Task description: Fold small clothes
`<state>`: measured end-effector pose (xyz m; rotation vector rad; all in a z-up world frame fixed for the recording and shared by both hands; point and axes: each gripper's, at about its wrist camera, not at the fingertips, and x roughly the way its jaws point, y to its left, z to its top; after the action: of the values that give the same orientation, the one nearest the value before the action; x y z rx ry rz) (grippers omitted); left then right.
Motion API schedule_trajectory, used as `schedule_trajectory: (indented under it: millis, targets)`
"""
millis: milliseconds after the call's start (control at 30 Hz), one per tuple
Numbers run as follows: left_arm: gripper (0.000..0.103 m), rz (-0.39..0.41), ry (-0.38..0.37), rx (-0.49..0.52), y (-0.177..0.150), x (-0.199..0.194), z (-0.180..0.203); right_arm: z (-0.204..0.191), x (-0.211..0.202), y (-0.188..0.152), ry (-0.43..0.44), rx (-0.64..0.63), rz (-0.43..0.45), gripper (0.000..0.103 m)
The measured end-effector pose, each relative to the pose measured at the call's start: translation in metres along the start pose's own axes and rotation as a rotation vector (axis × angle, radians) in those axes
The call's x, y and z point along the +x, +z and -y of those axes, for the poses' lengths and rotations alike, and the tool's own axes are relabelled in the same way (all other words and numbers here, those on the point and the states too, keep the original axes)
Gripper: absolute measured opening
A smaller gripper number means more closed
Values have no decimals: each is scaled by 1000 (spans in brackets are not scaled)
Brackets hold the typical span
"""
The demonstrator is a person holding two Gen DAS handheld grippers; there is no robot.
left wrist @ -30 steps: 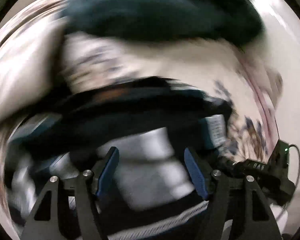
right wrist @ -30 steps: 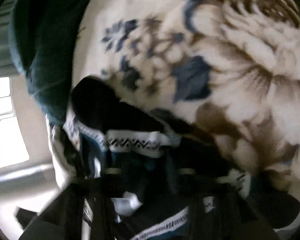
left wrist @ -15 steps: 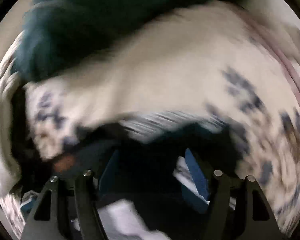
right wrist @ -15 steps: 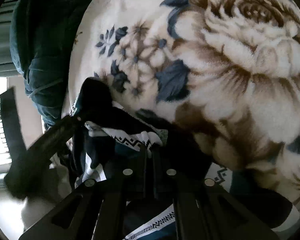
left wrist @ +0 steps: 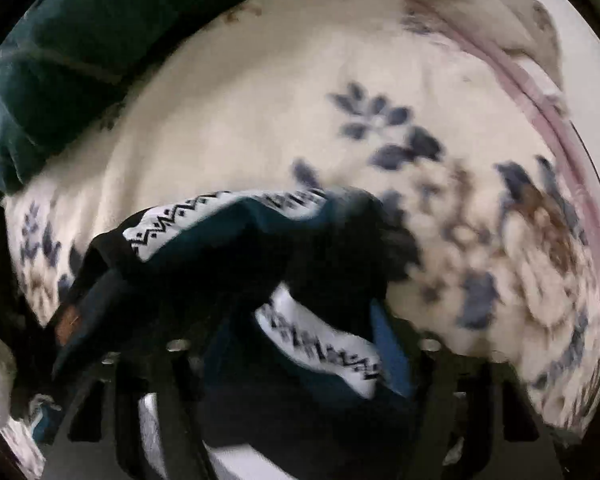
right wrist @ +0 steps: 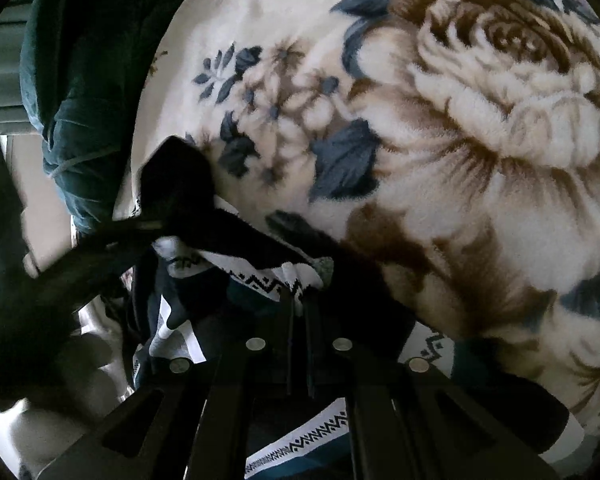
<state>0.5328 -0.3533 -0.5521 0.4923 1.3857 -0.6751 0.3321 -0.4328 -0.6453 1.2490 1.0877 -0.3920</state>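
A small dark navy and teal garment with white zigzag-patterned bands (left wrist: 236,248) lies bunched on a cream floral blanket (left wrist: 260,100). My left gripper (left wrist: 300,344) is open, its blue-padded fingers wide apart, with the cloth heaped between and over them. In the right wrist view my right gripper (right wrist: 298,304) is shut on the garment (right wrist: 260,276) at its patterned band. The other gripper's dark arm (right wrist: 80,256) reaches in from the left and touches the cloth's black fold.
A dark teal quilt or cushion (left wrist: 72,52) lies along the blanket's far edge, also showing in the right wrist view (right wrist: 84,80). The blanket's large brown rose print (right wrist: 500,80) fills the right side. A pink blanket border (left wrist: 540,92) runs at far right.
My left gripper has swung down onto the garment, which now lies heaped between its fingers. My right gripper stays shut on the cloth, which has spread slightly.
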Motion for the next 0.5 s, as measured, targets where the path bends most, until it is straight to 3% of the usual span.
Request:
schedule_trajectory:
  millis: [33,100,133,200,367,467,500]
  targets:
    - [20,-3,-66,-60,4,2,-12,0,0,1,0,-4,-1,4]
    - [15,24,-186,-201,10,-5,-42,-1,0,3,-5,-10,-3,4]
    - [14,30,-210,-232,11,-7,-51,-1,0,4,-4,-11,-6,4]
    - [10,45,-213,-288,14,-12,-70,0,1,5,0,-1,-4,4]
    - [10,60,-124,-331,15,-13,-101,6,3,5,-9,31,-11,4]
    - [12,81,-197,-376,9,-26,-115,8,0,3,-9,27,-10,4]
    - [19,92,-238,-370,4,-32,-119,7,-1,3,-4,16,-18,4]
